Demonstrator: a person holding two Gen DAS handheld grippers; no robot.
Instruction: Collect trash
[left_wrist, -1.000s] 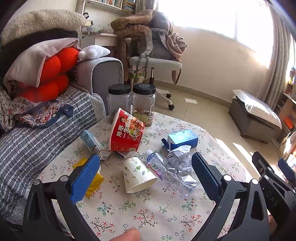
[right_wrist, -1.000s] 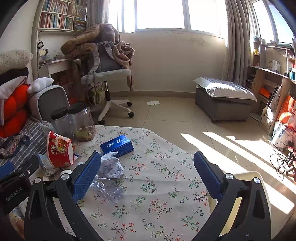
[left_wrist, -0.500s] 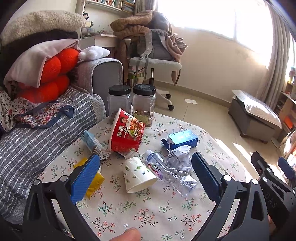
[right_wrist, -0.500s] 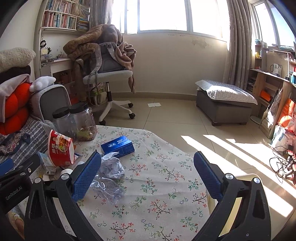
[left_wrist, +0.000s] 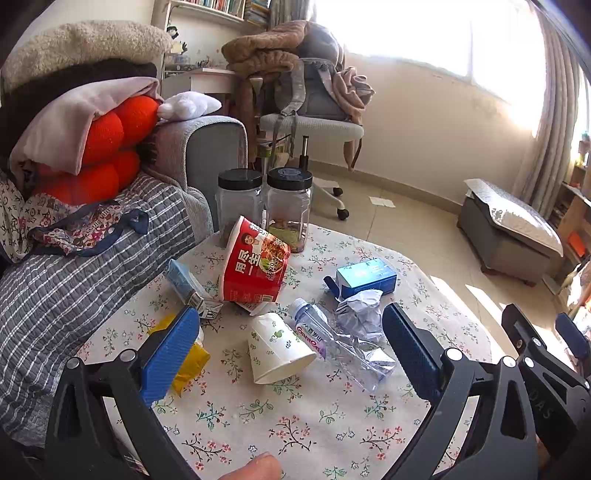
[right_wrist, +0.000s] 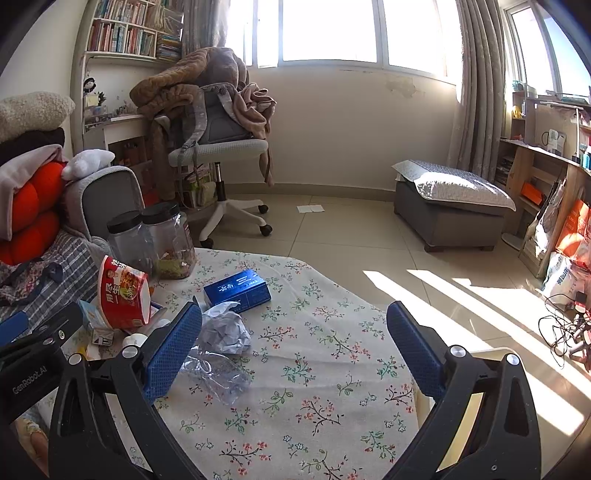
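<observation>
Blue-padded left gripper (left_wrist: 291, 347) hangs spread wide and empty, the paper cup (left_wrist: 277, 349) on its side between the pads, mouth toward the camera. Right gripper (right_wrist: 293, 343) gapes empty too, farther off. Touching the cup's right lies the crushed bottle (left_wrist: 340, 345), then crumpled paper (left_wrist: 360, 308). Beyond: noodle tub (left_wrist: 255, 264), blue box (left_wrist: 365, 277), two jars (left_wrist: 290, 208).
</observation>
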